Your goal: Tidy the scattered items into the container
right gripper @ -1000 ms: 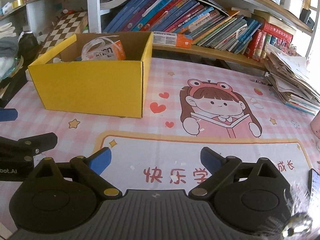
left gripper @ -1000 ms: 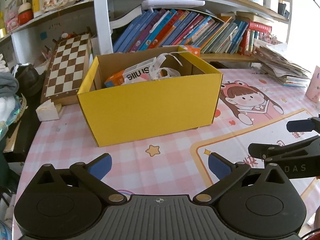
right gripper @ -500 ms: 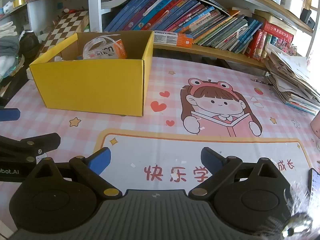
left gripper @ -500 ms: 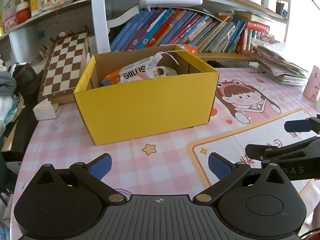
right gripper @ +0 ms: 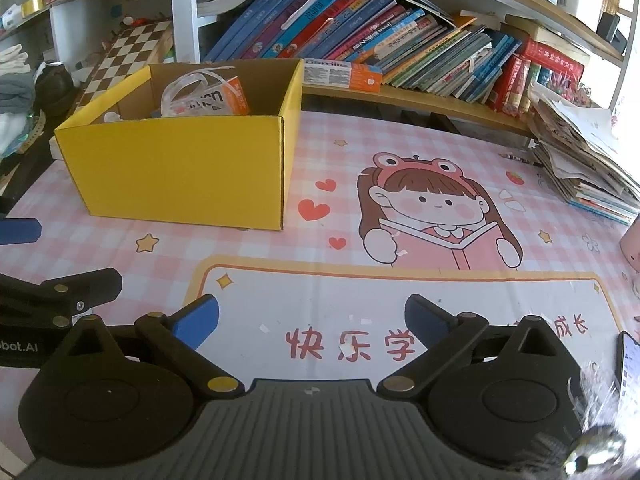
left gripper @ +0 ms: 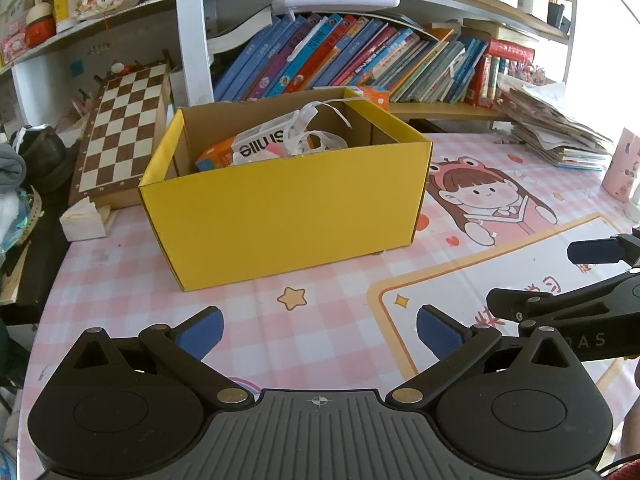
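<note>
Both grippers [left gripper: 318, 330] [right gripper: 312, 318] spread, unladen, above pink cartoon mat [right gripper: 256, 256] before crowded bookshelf [right gripper: 400, 44].

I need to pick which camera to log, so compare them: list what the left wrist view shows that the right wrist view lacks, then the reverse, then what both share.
Only the left wrist view shows the small white carton beside the chessboard and the red figurine on the upper shelf.

Only the right wrist view shows the dark phone at the mat's right edge and the long white-and-orange packet on the low shelf.

Both show the yellow cardboard box holding an orange-and-white pack, the brown-and-white chessboard, the leaning books, and both open grippers, left and right.
</note>
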`<action>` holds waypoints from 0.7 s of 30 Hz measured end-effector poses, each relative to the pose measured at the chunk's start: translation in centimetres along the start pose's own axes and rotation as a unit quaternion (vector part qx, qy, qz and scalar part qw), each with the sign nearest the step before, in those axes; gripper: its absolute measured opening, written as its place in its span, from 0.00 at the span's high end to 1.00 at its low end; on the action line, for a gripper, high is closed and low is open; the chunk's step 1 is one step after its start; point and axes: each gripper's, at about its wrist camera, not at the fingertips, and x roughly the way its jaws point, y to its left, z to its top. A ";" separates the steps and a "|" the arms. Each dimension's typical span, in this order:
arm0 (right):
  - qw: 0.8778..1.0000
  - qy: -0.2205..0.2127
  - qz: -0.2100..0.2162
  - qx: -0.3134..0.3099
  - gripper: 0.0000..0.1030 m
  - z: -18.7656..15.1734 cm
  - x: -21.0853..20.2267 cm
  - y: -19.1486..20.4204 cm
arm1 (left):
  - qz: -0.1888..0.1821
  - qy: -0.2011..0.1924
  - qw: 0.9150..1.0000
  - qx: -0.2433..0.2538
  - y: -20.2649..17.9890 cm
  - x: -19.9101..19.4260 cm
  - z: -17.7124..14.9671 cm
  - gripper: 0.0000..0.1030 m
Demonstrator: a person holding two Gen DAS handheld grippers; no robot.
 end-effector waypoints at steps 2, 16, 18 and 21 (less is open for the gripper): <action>1.000 0.000 0.000 0.000 0.02 0.0 0.0 0.1 | -0.001 0.000 1.000 0.000 0.1 0.0 0.0 0.00; 1.000 -0.001 -0.001 0.002 0.02 0.2 0.3 -0.2 | -0.001 0.003 1.000 0.003 0.2 0.4 0.1 0.00; 1.000 0.000 -0.001 0.003 0.02 0.2 0.3 -0.2 | -0.001 0.004 1.000 0.004 0.2 0.5 0.1 0.00; 1.000 0.001 -0.001 0.004 0.02 0.3 0.5 -0.2 | -0.004 0.009 1.000 0.005 0.1 0.7 0.0 0.00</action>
